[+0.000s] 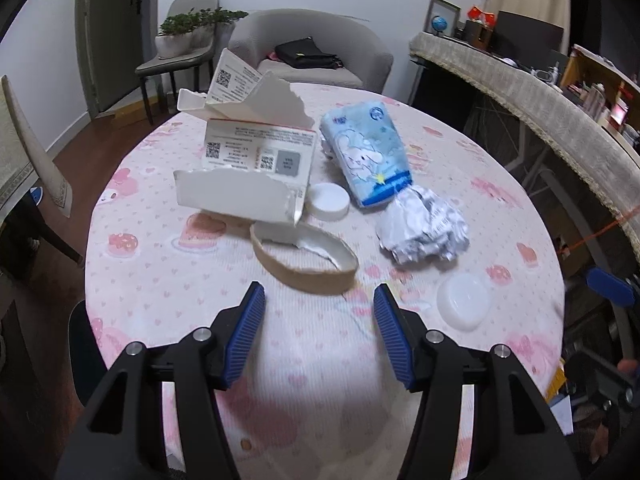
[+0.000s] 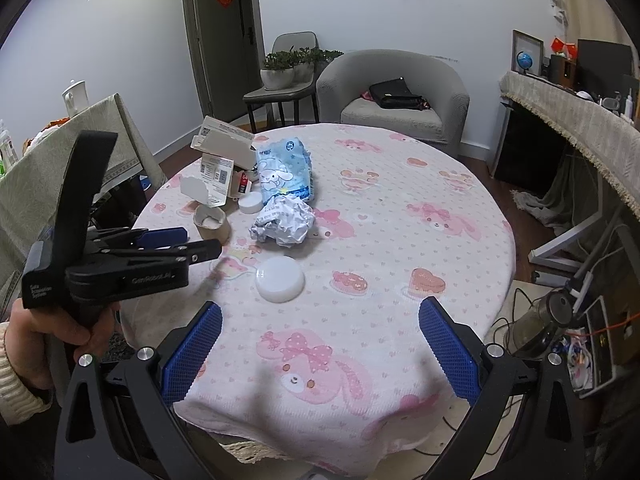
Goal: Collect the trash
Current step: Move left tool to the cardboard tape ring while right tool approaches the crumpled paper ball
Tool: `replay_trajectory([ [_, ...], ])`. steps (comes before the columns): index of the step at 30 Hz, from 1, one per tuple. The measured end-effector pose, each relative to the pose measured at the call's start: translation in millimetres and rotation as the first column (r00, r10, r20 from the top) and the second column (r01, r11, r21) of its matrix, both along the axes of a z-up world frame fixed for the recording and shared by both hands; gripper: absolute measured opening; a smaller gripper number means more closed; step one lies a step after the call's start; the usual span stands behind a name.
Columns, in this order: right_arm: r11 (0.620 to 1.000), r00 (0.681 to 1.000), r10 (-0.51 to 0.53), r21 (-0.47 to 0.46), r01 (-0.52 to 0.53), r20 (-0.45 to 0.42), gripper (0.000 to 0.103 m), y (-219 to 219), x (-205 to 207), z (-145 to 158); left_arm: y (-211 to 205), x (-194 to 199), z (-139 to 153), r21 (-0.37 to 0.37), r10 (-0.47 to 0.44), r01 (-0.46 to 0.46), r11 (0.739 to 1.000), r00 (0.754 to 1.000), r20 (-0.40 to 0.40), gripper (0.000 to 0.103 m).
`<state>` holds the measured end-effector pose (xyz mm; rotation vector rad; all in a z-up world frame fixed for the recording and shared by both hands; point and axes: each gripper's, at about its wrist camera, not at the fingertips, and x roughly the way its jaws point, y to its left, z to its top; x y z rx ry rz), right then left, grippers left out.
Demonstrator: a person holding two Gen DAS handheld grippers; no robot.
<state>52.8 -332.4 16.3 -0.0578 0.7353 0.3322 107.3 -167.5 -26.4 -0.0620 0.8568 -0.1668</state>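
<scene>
Trash lies on the round table [image 1: 132, 280]: a torn white box [image 1: 248, 160], a tan cardboard ring [image 1: 312, 282], a crumpled paper ball [image 1: 424, 232], a blue tissue pack [image 1: 372, 152], a small white lid [image 1: 330, 200] and a translucent lid [image 1: 464, 300]. My left gripper [image 1: 320, 292] hovers just short of the cardboard ring, jaws partly apart with nothing between them. In the right wrist view the right gripper [image 2: 320, 308] is wide open over the table's near edge, just behind the translucent lid [image 2: 280, 280]. The left gripper [image 2: 200, 242] shows at the left, held by a hand [image 2: 48, 328].
A grey armchair [image 2: 400, 92] with a black bag stands behind the table, beside a chair with potted plants [image 2: 288, 66]. A cloth-covered desk [image 2: 580, 120] runs along the right. Another covered table [image 2: 60, 168] is on the left. Cables and devices lie on the floor [image 2: 560, 328] at right.
</scene>
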Motion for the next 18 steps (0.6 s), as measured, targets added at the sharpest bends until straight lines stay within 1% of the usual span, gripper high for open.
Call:
replay_trajectory([
  [2, 1.0, 1.0, 0.004, 0.002, -0.004, -0.002, 0.1, 1.0, 3.5, -0.6, -0.7, 4.7, 1.0, 0.013, 0.023, -0.023, 1.0, 1.0, 0.014, 0.059],
  [5, 1.0, 1.0, 0.014, 0.005, -0.014, -0.008, 0.1, 4.2, 8.7, -1.0, -1.7, 11.0, 2.2, 0.013, 0.043, -0.043, 0.999, 0.999, 0.019, 0.054],
  [8, 1.0, 1.0, 0.028, 0.011, -0.028, -0.014, 0.1, 9.7, 14.8, -0.8, -1.0, 13.6, 1.9, 0.013, 0.051, -0.052, 0.999, 0.998, 0.021, 0.054],
  [11, 0.999, 0.999, 0.043, 0.012, -0.042, -0.023, 0.1, 17.1, 21.1, -0.8, 1.5, 12.0, 1.1, 0.005, 0.047, -0.048, 0.999, 0.998, 0.028, 0.052],
  [18, 0.998, 0.997, 0.065, 0.021, -0.064, -0.043, 0.1, 29.4, 40.8, 1.1, 10.3, 4.4, -0.2, -0.027, 0.015, -0.014, 1.0, 0.999, 0.032, 0.041],
])
